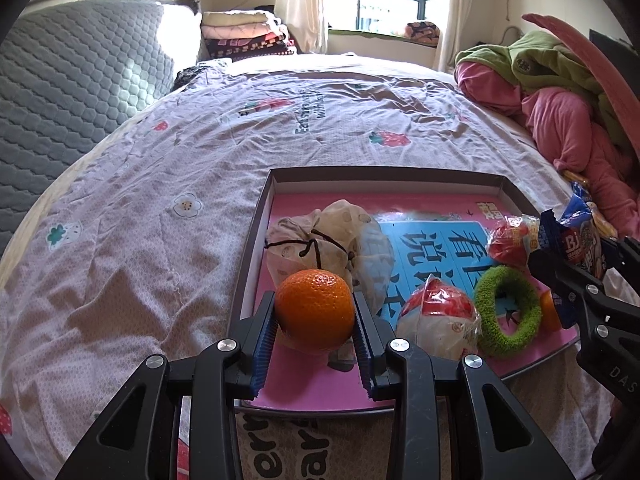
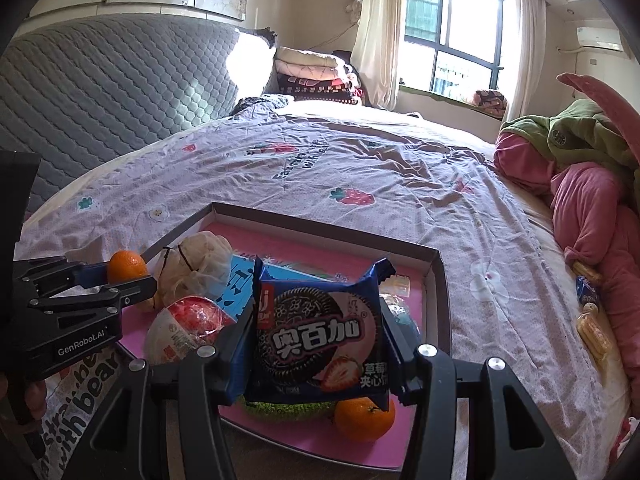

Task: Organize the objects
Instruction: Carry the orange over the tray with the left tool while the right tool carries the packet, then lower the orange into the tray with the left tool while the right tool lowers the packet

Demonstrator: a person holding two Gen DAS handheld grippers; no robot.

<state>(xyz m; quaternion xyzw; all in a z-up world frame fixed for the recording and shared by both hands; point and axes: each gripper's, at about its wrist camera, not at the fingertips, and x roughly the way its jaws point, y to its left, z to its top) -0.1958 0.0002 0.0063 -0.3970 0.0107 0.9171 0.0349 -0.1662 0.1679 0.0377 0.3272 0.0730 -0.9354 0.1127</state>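
Left gripper (image 1: 315, 322) pinches an orange (image 1: 315, 310) over the near left end of the tray (image 1: 384, 174). Right gripper (image 2: 316, 344) clamps a blue cookie packet (image 2: 320, 332) by its side edges, upright, print facing the camera, above a second orange (image 2: 364, 418) and green ring (image 1: 506, 310) in the tray on the bed (image 1: 160, 184)

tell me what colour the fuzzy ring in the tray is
Bright lime green. The fuzzy ring shows best in the left wrist view, lying in the tray.

left hand-held gripper (image 1: 315, 318): black frame | blue ribbed pads | silver screws | "GenRobot.AI" label
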